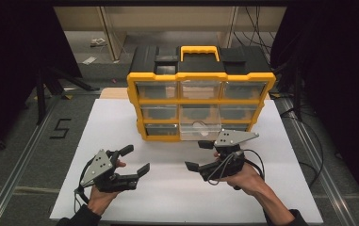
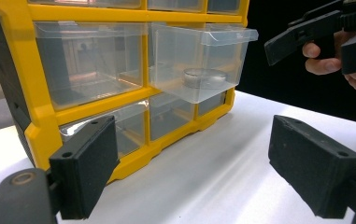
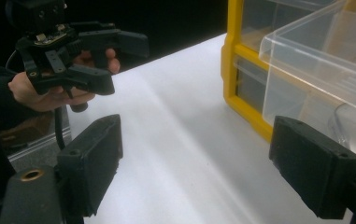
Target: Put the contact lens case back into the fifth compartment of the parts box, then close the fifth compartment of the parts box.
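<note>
A yellow-framed organizer [image 1: 200, 101] with clear drawers stood at twelve o'clock on the white surface [image 1: 177, 188]. Its middle drawer [image 1: 199, 126], in the lowest row, was drawn partly out toward six o'clock; it held a small clear object [image 2: 205, 77], possibly a round dish, though transparency made this uncertain. The left gripper [image 1: 132, 160] hovered at seven o'clock from the organizer, fingers [image 2: 89, 165] spread and released, holding nothing. The right gripper [image 1: 199, 155] hovered just before the open drawer, at about five o'clock, likewise spread and empty. The drawer appeared light, thin-walled and stiff, with slick plastic faces likely to slip under pinching; the best hold seemed its front lip [image 2: 229, 35], gripped squarely. The organizer itself looked heavier and would probably stay put if the drawer were slid gently.
</note>
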### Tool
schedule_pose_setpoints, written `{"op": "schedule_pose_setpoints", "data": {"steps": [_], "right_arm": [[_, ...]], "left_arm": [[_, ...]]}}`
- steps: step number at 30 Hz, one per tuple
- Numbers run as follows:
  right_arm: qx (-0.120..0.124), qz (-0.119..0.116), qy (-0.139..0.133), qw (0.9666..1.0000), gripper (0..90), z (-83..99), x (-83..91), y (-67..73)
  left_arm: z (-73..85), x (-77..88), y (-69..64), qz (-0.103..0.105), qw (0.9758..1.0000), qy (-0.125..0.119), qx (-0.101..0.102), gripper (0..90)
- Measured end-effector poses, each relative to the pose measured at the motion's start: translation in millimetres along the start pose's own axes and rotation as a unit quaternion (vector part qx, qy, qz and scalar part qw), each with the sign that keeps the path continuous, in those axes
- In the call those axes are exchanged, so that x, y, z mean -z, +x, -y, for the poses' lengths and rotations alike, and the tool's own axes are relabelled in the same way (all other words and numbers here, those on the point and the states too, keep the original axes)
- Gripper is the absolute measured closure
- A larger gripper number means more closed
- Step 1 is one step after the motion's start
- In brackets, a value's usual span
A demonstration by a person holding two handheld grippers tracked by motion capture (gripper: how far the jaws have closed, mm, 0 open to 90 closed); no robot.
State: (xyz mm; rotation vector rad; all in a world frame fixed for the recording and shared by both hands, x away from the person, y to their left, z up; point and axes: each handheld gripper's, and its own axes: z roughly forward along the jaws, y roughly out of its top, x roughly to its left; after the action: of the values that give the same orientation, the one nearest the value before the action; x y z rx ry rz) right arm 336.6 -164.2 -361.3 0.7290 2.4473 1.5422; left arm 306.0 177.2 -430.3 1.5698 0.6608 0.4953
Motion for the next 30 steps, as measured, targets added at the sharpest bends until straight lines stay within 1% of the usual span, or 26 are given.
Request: {"op": "schedule_pose_setpoints", "data": {"steps": [4, 8, 14, 16, 18, 24, 30], "right_arm": [[-0.003, -0.001, 0.004, 1.0000, 18.4, 2.0, -1.3, -1.1], [-0.003, 0.004, 0.005, 1.0000, 19.3, 3.6, -1.7, -2.9], [-0.002, 0.012, 0.009, 0.9999, 23.7, 4.6, -3.1, -4.9], [-0.006, 0.017, 0.011, 0.9998, 26.0, 5.5, -3.4, -6.7], [-0.011, 0.025, 0.015, 0.9995, 28.8, 6.4, -4.1, -8.9], [-0.018, 0.052, 0.015, 0.9984, 43.9, 8.5, -3.5, -14.8], [-0.010, 0.080, 0.010, 0.9967, 56.0, 9.8, -2.5, -17.5]], "left_arm": [[-0.1, -0.1, 0.0, 0.000, 1.0000, 0.000, 0.000, 15.8], [0.0, -0.4, -0.8, 0.000, 1.0000, 0.000, 0.000, 15.8], [0.2, 0.1, -0.4, 0.000, 1.0000, 0.000, 0.000, 15.8], [0.0, 0.1, -0.9, 0.002, 1.0000, -0.001, -0.001, 15.8], [0.1, 0.0, -1.2, 0.004, 1.0000, -0.001, -0.002, 15.8], [0.4, 0.5, -1.4, 0.005, 1.0000, -0.001, -0.003, 15.8], [0.3, 0.3, -1.5, 0.006, 1.0000, -0.002, -0.002, 15.8]]}}
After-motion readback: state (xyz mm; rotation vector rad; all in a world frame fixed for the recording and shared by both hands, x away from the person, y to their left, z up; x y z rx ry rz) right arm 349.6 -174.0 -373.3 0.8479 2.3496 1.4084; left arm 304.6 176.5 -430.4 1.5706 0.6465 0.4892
